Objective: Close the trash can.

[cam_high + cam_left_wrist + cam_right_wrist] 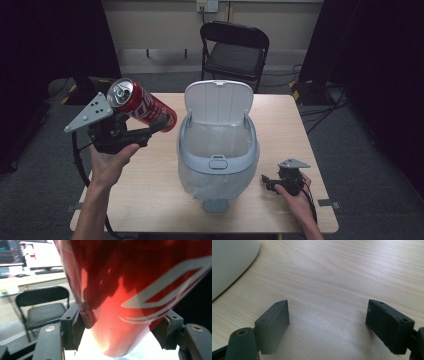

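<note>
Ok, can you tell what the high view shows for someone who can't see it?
The left gripper holds a red can tilted in the air beside an open bin on a wooden table. The right gripper rests open on the table.

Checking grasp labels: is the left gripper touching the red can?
Touching. In the left gripper view, both black jaws of the left gripper press against the sides of the red can; the high view shows it held tilted above the table.

Red soda can (pixel 142 104), opened silver top up-left, tilted, held aloft left of open white bin (pixel 218 145).
</note>
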{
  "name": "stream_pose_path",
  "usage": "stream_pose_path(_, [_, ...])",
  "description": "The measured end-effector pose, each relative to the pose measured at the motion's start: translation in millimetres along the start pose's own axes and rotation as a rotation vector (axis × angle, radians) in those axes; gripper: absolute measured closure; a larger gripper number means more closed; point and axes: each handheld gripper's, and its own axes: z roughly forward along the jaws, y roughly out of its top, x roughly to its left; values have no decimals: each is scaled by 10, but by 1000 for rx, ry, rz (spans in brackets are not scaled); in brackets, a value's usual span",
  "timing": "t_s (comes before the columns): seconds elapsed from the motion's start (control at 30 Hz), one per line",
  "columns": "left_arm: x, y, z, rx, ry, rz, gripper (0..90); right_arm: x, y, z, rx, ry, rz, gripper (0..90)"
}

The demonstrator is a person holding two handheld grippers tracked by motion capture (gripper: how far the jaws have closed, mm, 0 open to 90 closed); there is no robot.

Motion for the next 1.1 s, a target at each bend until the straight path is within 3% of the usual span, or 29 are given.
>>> stream_pose_path(0.07, [-34,57,48,-17,-25,-1,342,0,0,0,0,1,0,177])
stream_pose_path(0.2, [-31,128,204,-40,-120,-35,341,0,0,0,0,0,1,177])
stream_pose_path(0.5, [-44,171,634,15,-236,-61,336,-4,1,2,-1,2,-3,176])
stream_pose_path(0.53, [-58,177,687,32,-245,-45,336,-4,1,2,-1,4,-3,176])
stream_pose_path(0.73, [-171,219,919,118,-248,15,328,-3,1,1,0,4,-1,176])
stream_pose_path(0.83, [-206,222,1017,147,-250,13,264,-4,1,2,0,5,-2,176])
stream_pose_path(0.97, [-224,195,1065,169,-254,24,231,-4,1,2,0,5,-2,175])
stream_pose_path(1.1, [-178,172,1003,156,-246,14,236,-2,2,3,0,5,0,174])
